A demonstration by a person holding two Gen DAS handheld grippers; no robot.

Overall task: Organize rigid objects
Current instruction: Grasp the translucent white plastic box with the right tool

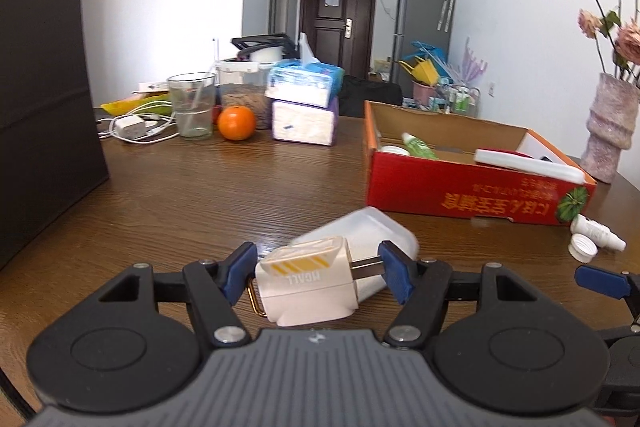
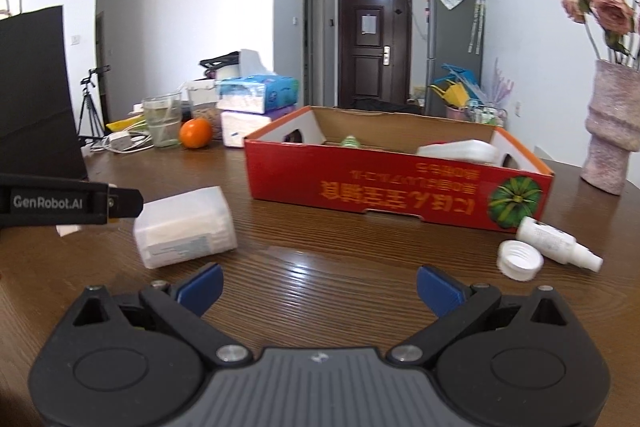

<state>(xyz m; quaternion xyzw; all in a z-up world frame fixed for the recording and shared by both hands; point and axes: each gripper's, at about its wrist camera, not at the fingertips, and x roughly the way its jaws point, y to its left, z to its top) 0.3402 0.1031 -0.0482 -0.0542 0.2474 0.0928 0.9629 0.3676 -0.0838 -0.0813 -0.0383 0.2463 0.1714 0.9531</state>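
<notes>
Charger plug in the left tool, over the bench

The left tool (image 1: 318, 273) clenches a white charger plug (image 1: 306, 279), a translucent box (image 2: 185, 227) just beyond. The right tool (image 2: 318, 287) gapes released, the red carton (image 2: 396, 187) farther off.

Both wrist views face the red box (image 1: 460, 195) (image 2: 380, 195) low across the table (image 1: 200, 195) (image 2: 320, 259).

A home is indicated: a fridge (image 1: 424, 27) and entrance door (image 1: 338, 15) at upper centre, a flower vase (image 1: 610, 129) at right.
</notes>
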